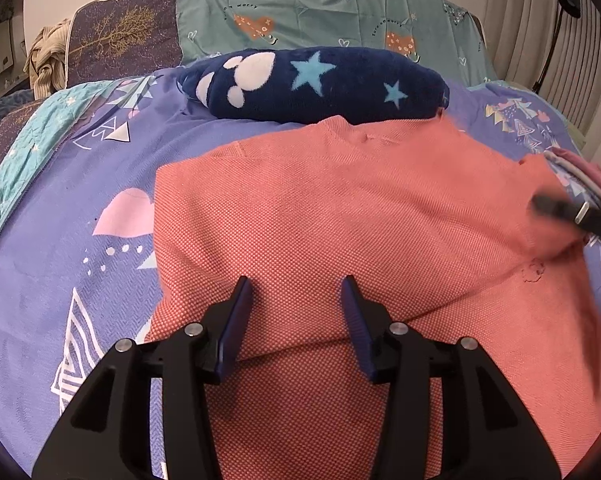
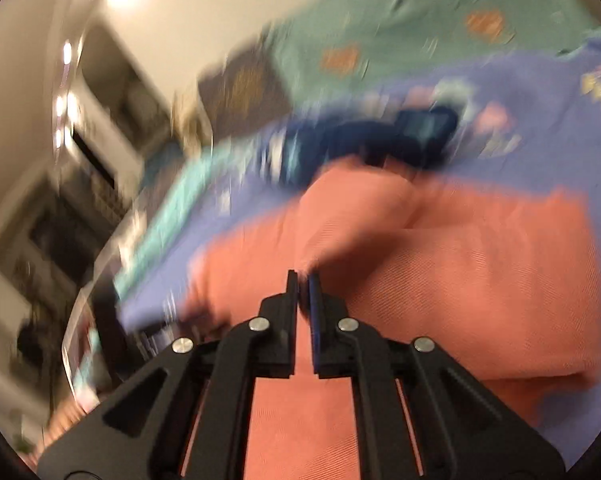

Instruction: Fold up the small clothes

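A coral-pink knit garment (image 1: 320, 208) lies on the purple patterned bedspread (image 1: 52, 248), its near part folded over itself. My left gripper (image 1: 297, 286) is open just above the garment's near left part, holding nothing. My right gripper (image 2: 303, 278) is shut on a raised fold of the same pink garment (image 2: 460, 264) and lifts it off the bed. The right wrist view is motion-blurred. The right gripper also shows blurred at the right edge of the left wrist view (image 1: 572, 212), at the garment's right side.
A folded navy fleece with stars (image 1: 312, 84) lies just beyond the garment. A teal sheet (image 1: 332, 12) and a dark tree-print pillow (image 1: 124, 40) stand behind. A small stack of folded clothes (image 1: 584, 176) sits at the right. Shelving (image 2: 92, 140) is left of the bed.
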Demonstrator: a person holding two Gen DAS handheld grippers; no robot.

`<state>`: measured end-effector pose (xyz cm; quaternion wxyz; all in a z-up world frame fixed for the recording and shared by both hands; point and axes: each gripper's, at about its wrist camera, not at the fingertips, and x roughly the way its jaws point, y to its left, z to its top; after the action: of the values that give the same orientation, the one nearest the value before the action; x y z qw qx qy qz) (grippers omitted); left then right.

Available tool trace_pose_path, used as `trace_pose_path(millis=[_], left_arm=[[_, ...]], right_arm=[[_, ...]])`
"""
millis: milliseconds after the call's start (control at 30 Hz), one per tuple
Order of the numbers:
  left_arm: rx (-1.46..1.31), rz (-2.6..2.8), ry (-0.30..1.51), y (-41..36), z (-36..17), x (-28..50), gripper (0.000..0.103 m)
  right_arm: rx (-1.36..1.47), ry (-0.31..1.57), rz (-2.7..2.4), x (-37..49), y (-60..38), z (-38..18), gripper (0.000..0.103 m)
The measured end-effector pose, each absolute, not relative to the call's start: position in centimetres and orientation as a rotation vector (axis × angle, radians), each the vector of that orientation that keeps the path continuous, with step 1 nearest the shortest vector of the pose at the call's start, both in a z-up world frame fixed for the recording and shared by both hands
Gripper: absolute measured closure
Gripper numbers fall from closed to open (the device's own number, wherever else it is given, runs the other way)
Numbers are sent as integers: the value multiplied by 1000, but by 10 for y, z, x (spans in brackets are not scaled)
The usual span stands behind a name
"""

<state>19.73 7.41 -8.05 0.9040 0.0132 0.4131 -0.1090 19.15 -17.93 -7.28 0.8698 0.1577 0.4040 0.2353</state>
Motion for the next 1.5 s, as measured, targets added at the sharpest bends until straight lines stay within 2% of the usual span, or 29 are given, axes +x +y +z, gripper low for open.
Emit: trace_pose_path(millis=[100,200,333,433,567,700,933,1100,1133,1167,1233,1300,1433,1500], left_arm=[[-78,-313,860,79,-74,197,54],[-263,-436,867,80,-66,200,54],[-371,-552,862,60,-57,208,35],[-327,-540,888,44,-60,214,35],[-340,-512,922,45,-68,221,35],[-367,-488,920,58,-69,221,35],[-454,-507,937,75,-74,225,33],[-474,-490,942,66,-81,233,34],[-461,-484,929,63,-81,234,43],[-448,-487,923,60,-80,236,73],[-446,-520,928,54,-78,240,102],[-431,-534,875,48,-61,240,102],[-334,-603,729,34,-1,228,102],[-265,-613,665,28,26,219,102]], right_arm=[[362,933,483,193,-180,-99,97],[371,937,498,187,-183,-104,98],[332,926,509,172,-178,-99,96],[333,889,525,170,-177,-83,96],[374,855,474,194,-181,-64,90],[472,1030,490,231,-169,-90,90],[224,993,732,193,-123,-86,90],[224,1016,690,182,-132,-91,85],[230,1015,688,178,-136,-90,84],[230,1010,686,174,-139,-90,82],[219,984,666,165,-151,-87,76],[201,944,614,161,-161,-83,70],[241,904,444,164,-194,-86,71],[276,910,386,166,-209,-92,75]])
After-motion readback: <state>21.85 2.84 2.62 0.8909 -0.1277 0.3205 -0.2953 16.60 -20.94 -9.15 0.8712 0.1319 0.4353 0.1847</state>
